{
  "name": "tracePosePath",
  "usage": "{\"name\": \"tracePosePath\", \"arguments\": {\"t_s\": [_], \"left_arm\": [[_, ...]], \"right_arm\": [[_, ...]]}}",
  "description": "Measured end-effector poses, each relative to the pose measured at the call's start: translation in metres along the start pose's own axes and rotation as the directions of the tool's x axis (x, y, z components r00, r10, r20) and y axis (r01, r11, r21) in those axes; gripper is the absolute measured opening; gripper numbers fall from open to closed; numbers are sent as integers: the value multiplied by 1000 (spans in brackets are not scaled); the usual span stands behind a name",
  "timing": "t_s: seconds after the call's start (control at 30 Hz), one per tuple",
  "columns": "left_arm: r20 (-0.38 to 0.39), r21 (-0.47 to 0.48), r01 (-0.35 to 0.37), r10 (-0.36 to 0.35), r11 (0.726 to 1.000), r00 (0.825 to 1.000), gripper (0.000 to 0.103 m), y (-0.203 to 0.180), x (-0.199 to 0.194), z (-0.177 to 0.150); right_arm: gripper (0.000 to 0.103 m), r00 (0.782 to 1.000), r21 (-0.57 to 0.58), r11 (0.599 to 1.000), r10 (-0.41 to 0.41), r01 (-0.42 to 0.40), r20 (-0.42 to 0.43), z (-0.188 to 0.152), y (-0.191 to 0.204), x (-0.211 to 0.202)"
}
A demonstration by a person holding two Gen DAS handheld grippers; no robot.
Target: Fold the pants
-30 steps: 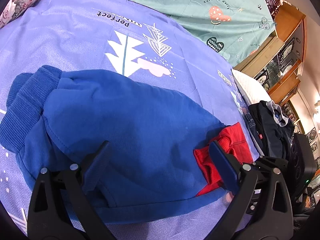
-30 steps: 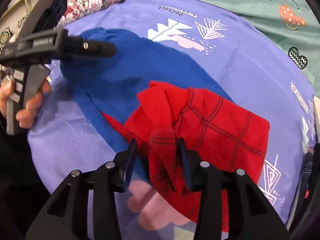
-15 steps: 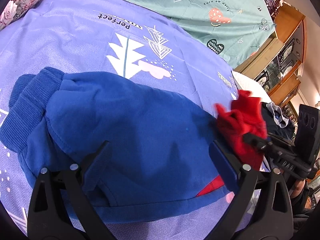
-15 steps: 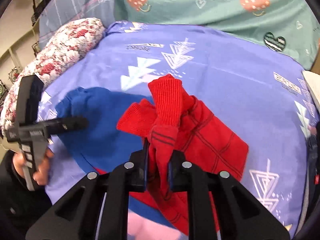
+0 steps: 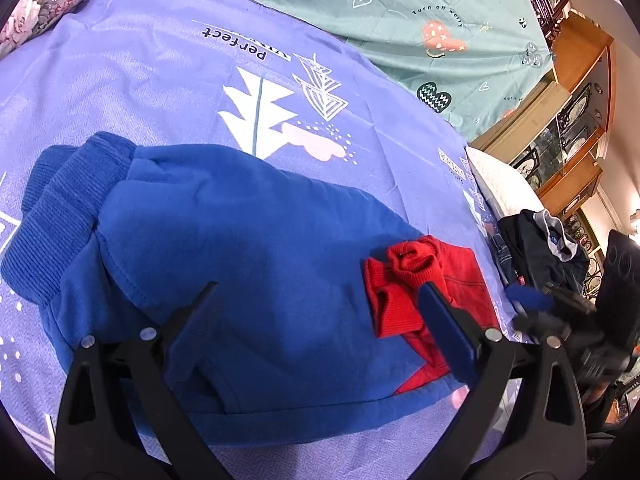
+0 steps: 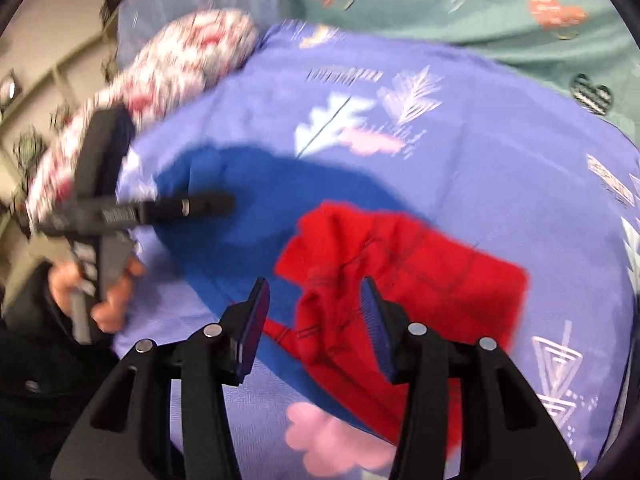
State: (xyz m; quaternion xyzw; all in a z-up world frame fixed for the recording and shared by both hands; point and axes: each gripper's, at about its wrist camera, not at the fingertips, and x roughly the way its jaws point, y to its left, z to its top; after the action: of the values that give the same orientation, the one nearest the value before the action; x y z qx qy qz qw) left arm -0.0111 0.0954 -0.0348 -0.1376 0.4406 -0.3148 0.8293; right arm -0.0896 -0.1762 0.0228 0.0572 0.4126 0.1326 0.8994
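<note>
Red cloth, soft and knitted, lying in a lump on the bed now: the red pants (image 6: 404,276), resting on one end of the blue pants (image 5: 248,272). Half a second ago, being pinched tight and lifted by the right tongs (image 6: 316,320); now dropped back down, with a ribbed cuff curled up on top. Having just been opening, those right tongs, pads apart, not pressing on anything, the red cloth lying loose below and between them. Looking blurry in the right view, so probably pulling away. Hanging open and wide over the blue pants, the left tongs (image 5: 320,332), gripping nothing, in the same spot as a second ago. Lying flat and spread across the purple bed sheet (image 5: 132,80), the blue pants, ribbed waistband bunched at the far left. Sitting off to the side, a dark pile of clothes (image 5: 536,248) and a flowery pillow (image 6: 160,80). Meaning for the job: red pants let go but still crumpled, not folded neatly yet. Likely needing another grab to flatten and fold them, though hard telling which pants come next.
</note>
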Motion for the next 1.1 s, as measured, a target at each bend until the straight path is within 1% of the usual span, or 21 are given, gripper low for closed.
{"name": "tracePosePath", "arguments": {"t_s": [0.03,0.07,0.1,0.17,0.2,0.23,0.27,0.33,0.37,0.43,0.47,0.5,0.53,0.57,0.63,0.73,0.8,0.83,0.9,1.03,1.1], "left_arm": [[-2,-1,-2,2,1000,1000,98,0,0,0],[-3,-1,-6,6,1000,1000,98,0,1,0],[-4,-1,-11,11,1000,1000,98,0,1,0],[-7,1,-25,25,1000,1000,98,-1,2,0],[-8,1,-27,27,1000,1000,98,-1,2,0],[-5,-6,-26,26,1000,1000,98,1,-1,1],[-8,-14,-11,11,1000,1000,98,3,-5,1],[-29,-56,51,-53,997,998,98,11,-22,-1],[-29,-86,63,-66,994,997,98,16,-33,-2],[-25,-150,84,-89,985,996,99,28,-57,-6],[-27,-197,79,-86,977,996,100,36,-68,-9],[-32,-264,65,-76,962,997,100,48,-77,-12],[-40,-326,56,-73,944,996,101,59,-83,-16],[-48,-397,54,-79,916,996,101,72,-86,-22],[-55,-457,46,-80,888,995,101,83,-85,-29],[-65,-479,18,-56,877,996,101,84,-76,-32],[-72,-475,-1,-38,880,997,101,84,-61,-26],[-53,-464,-13,-13,886,999,101,86,-55,-20],[-37,-462,-31,15,886,999,101,93,-44,-6],[-7,-525,-34,36,850,999,101,107,-35,9],[7,-528,-48,61,848,998,98,106,-34,11]], "right_arm": [[47,1000,30,1000,5,-5,0,-1,-9,1],[41,1000,57,998,14,-13,-13,-4,-16,4],[34,998,81,996,26,-21,-56,-8,-22,15],[32,976,94,995,48,-29,-213,-26,-25,57],[30,970,96,995,37,-14,-240,-32,-26,67],[30,979,92,996,29,-10,-202,-33,-26,66],[30,979,96,995,31,-11,-203,-31,-25,63],[31,988,114,993,57,-41,-145,-24,-27,47],[33,993,105,993,61,-49,-105,-21,-28,38],[46,999,98,994,51,-50,-9,-17,-35,18],[50,999,108,993,46,-49,30,-16,-41,11],[55,997,128,991,39,-47,61,-16,-49,6],[56,995,173,984,31,-47,98,-17,-65,3],[57,994,198,979,32,-53,109,-13,-77,8],[57,989,259,961,61,-94,132,-19,-97,13],[57,987,296,946,94,-130,134,-30,-110,24],[57,989,296,947,91,-122,116,-35,-113,26],[57,987,294,947,99,-131,123,-34,-112,24],[57,982,278,949,109,-148,152,-32,-110,20],[57,981,270,951,107,-148,161,-33,-107,19],[57,981,278,948,109,-152,162,-34,-109,20]]}}
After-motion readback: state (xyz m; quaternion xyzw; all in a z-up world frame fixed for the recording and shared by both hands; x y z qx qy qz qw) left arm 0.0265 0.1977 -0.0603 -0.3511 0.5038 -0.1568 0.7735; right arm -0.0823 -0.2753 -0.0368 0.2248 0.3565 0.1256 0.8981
